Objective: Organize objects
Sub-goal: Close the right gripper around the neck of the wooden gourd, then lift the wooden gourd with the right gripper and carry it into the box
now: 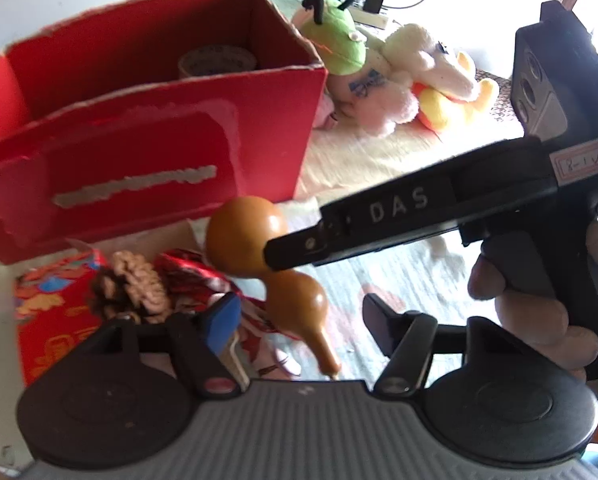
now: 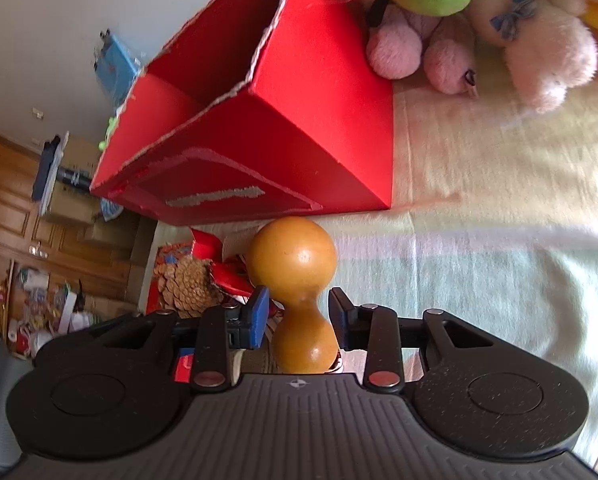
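Gourd [image 2: 299, 292]: tan, two-bulbed, lying on the cloth just in front of the red box [image 2: 299, 128], fat end toward the box.
R gripper [image 2: 299, 316]: jaws apart, one each side of the gourd's waist; contact can't tell.
L gripper [image 1: 299, 320]: jaws wide apart, nothing between them, gourd's stem end just ahead.
Pine cone [image 2: 191, 284]: left of gourd, beside red wrapping.
Plush toys [image 1: 395, 68]: heaped right of the box.
Tape roll [image 1: 219, 60]: inside the box.
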`<state>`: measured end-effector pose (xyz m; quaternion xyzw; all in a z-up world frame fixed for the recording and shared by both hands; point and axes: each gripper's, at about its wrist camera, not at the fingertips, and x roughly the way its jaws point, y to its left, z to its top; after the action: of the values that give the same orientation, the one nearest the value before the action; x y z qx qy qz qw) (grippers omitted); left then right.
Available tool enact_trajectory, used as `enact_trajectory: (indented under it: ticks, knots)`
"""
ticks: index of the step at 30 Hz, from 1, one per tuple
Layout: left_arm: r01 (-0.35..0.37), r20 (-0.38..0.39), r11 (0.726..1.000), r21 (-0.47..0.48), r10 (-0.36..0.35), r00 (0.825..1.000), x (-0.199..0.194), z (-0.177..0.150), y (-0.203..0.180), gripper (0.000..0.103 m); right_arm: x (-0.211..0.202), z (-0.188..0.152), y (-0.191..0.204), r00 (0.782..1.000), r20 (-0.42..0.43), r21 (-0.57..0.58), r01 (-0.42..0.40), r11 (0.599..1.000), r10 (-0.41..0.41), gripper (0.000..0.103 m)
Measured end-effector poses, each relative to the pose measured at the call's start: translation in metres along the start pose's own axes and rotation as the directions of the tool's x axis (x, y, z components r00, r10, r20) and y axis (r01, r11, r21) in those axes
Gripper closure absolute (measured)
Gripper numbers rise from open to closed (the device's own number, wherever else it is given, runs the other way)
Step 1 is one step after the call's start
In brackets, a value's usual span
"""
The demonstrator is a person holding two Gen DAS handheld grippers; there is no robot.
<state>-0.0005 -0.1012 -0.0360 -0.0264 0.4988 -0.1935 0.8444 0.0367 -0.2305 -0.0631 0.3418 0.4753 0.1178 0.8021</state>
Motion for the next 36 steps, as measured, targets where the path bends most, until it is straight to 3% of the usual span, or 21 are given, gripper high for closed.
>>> enact_trajectory:
  ticks: [8, 19, 28, 36]
  knots:
    - [0.051, -0.018, 0.998, -0.027, -0.052, 0.998, 0.027, 0.012, 0.009, 0.040, 0.014, 0.007, 0.003, 0.998, -0.059, -0.061, 0.002, 0.998, -0.006, 0.066]
    - [0.112, -0.055, 0.991, -0.070, -0.116, 0.992, 0.048, 0.017, 0.021, 0.036, 0.019, 0.010, -0.014, 0.996, -0.090, -0.005, -0.023, 1.000, 0.022, 0.070]
    - [0.165, -0.068, 0.986, -0.040, -0.167, 0.984, 0.061, 0.022, 0.006, 0.040, 0.000, 0.004, -0.027, 0.997, -0.073, 0.030, 0.003, 1.000, 0.000, 0.071]
    - [0.233, -0.043, 0.972, -0.038, -0.234, 0.971, 0.056, 0.033, -0.013, 0.053, -0.032, 0.002, -0.033, 1.000, -0.012, 0.047, 0.029, 0.998, -0.028, 0.072]
